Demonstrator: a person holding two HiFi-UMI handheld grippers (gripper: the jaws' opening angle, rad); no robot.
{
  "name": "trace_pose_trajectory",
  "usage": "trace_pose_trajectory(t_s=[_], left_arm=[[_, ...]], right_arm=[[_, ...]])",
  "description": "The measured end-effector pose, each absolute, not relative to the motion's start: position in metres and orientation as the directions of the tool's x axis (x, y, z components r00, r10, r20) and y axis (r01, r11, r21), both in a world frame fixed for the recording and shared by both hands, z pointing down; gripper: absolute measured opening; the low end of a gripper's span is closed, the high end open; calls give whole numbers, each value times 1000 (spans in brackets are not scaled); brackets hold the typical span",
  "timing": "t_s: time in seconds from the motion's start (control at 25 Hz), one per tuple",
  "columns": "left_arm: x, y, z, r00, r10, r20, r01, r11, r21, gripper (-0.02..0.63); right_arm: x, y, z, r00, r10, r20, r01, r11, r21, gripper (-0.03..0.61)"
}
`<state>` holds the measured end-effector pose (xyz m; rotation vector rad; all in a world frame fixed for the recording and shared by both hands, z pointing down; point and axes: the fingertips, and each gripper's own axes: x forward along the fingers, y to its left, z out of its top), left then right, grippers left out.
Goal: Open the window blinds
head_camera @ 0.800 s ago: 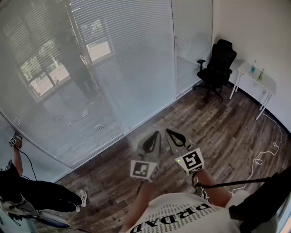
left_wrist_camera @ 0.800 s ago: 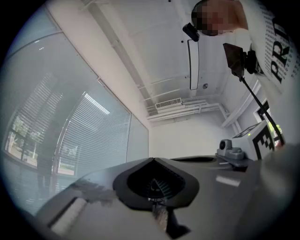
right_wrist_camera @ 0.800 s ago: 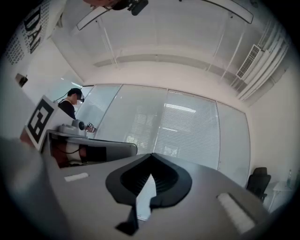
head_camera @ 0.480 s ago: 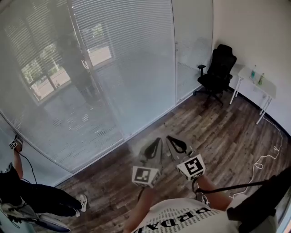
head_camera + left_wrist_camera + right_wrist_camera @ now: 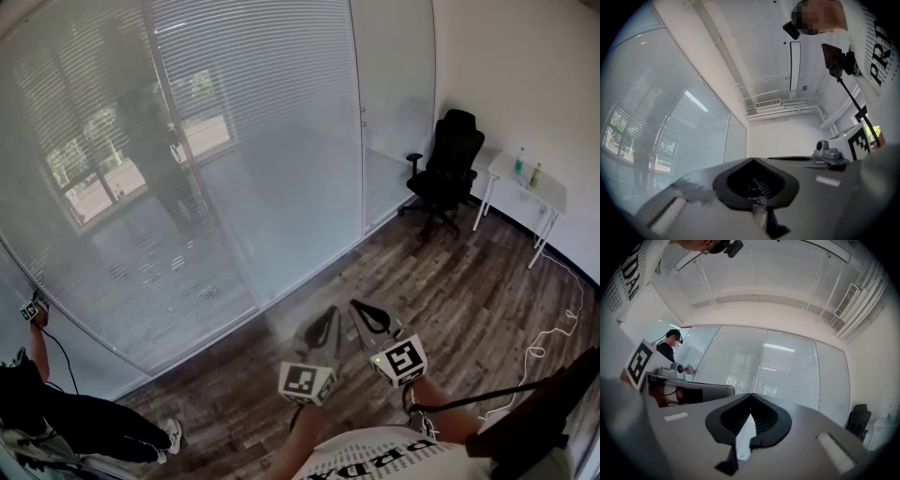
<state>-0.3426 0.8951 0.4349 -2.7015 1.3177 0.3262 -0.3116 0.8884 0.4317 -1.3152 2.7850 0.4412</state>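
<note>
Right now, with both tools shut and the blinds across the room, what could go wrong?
1. The left gripper and right gripper are both shut and empty; they must open before grasping any blind control, and none is clearly visible from here.
2. The blinds seem to sit behind reflective glass, so a jaw could knock the pane.
3. A white cable lies loose on the floor to the right; a sidestep could snag it.

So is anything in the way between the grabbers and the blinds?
Nothing that I can see. Only bare wooden floor lies between the left gripper, the right gripper and the blinds. The chair and the table stand off to the right. Both grippers are shut and empty.
</note>
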Motion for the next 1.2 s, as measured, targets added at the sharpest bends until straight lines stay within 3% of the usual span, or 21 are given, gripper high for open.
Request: trace_pose_trajectory(t_s=[0.4,0.8,1.2], left_arm=[[-355,901,443,601,-768,-223,-787,-617,6,-6],[-351,838,450,595,-779,-198,-789,-613,40,-6],[-291,744,445,604,-778,-175,-789,-614,3,-6]], right_arm=[[-322,885,440,-640,-763,-89,-763,618,187,3],[-317,820,446,-662,-746,-72,-746,647,156,6],[-257,723,439,-664,-743,-87,-746,649,151,6]])
